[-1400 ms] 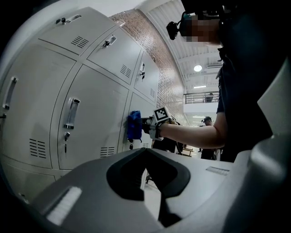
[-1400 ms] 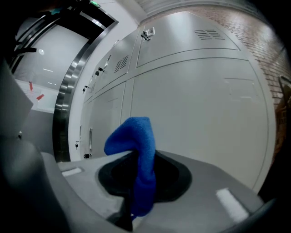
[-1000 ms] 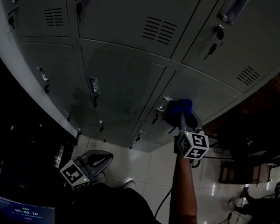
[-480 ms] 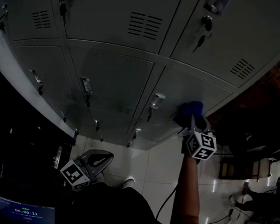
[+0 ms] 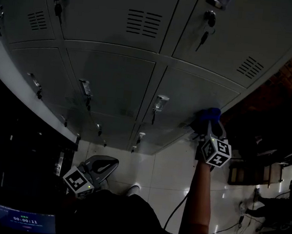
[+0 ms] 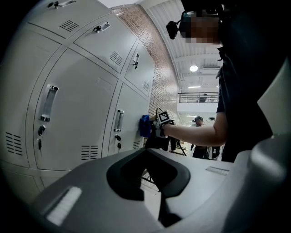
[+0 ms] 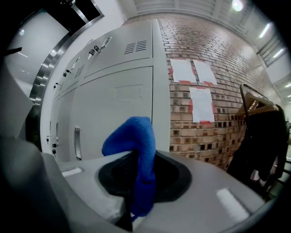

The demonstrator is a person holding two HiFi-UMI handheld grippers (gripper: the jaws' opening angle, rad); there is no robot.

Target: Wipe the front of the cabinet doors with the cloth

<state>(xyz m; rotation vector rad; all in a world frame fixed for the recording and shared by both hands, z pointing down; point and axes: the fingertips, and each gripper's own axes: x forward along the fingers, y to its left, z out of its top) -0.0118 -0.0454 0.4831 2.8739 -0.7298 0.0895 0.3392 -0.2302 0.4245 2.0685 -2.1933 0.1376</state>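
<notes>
Grey metal cabinet doors (image 5: 113, 80) with handles, vents and keys fill the upper head view. My right gripper (image 5: 209, 128) is shut on a blue cloth (image 5: 207, 116) and presses it against the lower right door (image 5: 189, 97), near that door's right edge. In the right gripper view the cloth (image 7: 136, 150) stands folded up out of the shut gripper (image 7: 135, 200), with the door (image 7: 113, 109) just behind. The left gripper view shows the cloth (image 6: 144, 126) on the door from the side. My left gripper (image 5: 104, 163) hangs low by my body, away from the cabinets; its jaws are shut (image 6: 159, 191) and empty.
A brick wall (image 7: 209, 132) with taped paper sheets (image 7: 200, 104) starts right of the last door. A dark coat on a hanger (image 7: 261, 136) is further right. Keys dangle from locks (image 5: 203, 38). Below are a tiled floor (image 5: 161, 177), cables and a small screen (image 5: 23, 221).
My right gripper has slid the cloth to the right across the lower right door, from beside its handle to near its right edge. The left gripper has stayed put.
</notes>
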